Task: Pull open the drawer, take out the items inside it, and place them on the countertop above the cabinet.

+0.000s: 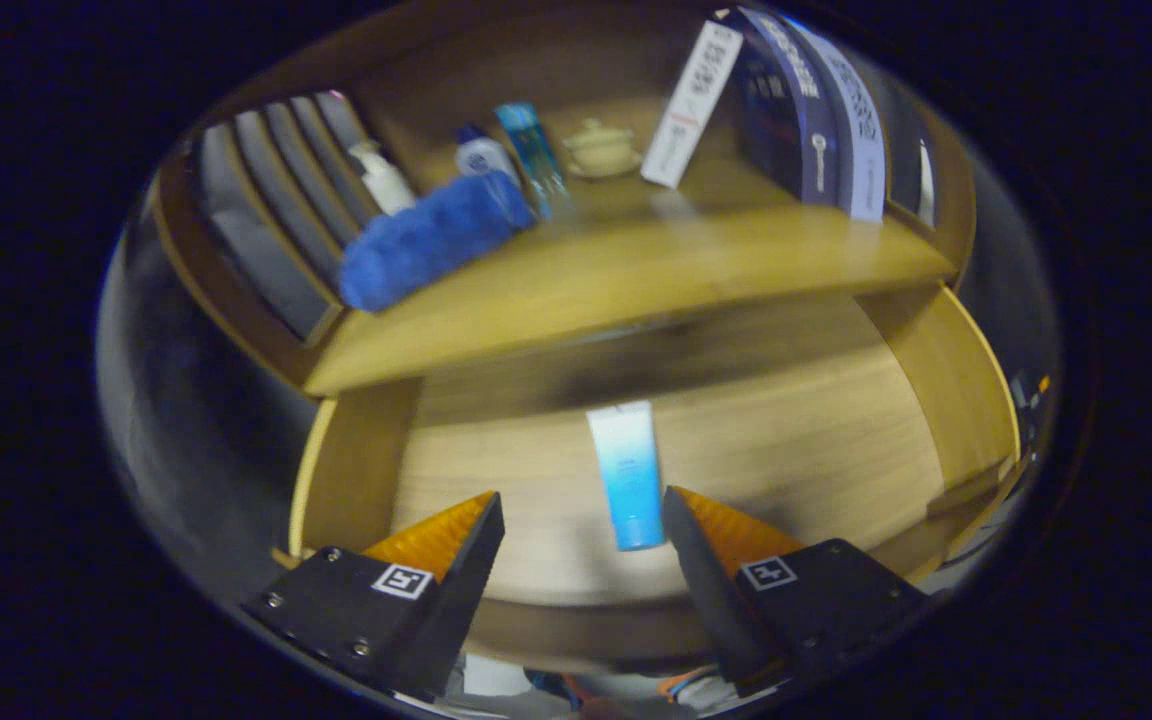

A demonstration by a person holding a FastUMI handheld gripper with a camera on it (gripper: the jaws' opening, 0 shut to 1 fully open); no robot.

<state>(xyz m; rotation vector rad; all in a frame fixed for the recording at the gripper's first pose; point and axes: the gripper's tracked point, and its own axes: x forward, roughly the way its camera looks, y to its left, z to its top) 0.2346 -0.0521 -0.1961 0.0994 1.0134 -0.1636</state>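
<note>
We look down along the gripper [581, 520] into the pulled-open drawer [736, 440] of a wooden cabinet; the fingers [466, 540] are spread wide and pinch nothing; a white-and-blue tube [627, 475] lies flat on the drawer's wooden floor, its lower end between the two fingertips, nearer the right finger, though we cannot tell whether it touches that finger; the drawer's side walls rise on both sides of the fingers. Above the drawer runs the worktop [636, 280]; on it, to the left, lies a rolled blue towel [431, 240], reaching its front edge; just behind the towel stand a white pump bottle [383, 175], a small bottle with a blue cap [481, 155] and a clear blue bottle [534, 150], the last tilted; further back sits a pale lidded cup on a saucer [598, 148]; to the right a white box [692, 105] leans against a row of dark upright books [811, 110]; a slatted panel [276, 200] closes the worktop's left end.
</note>
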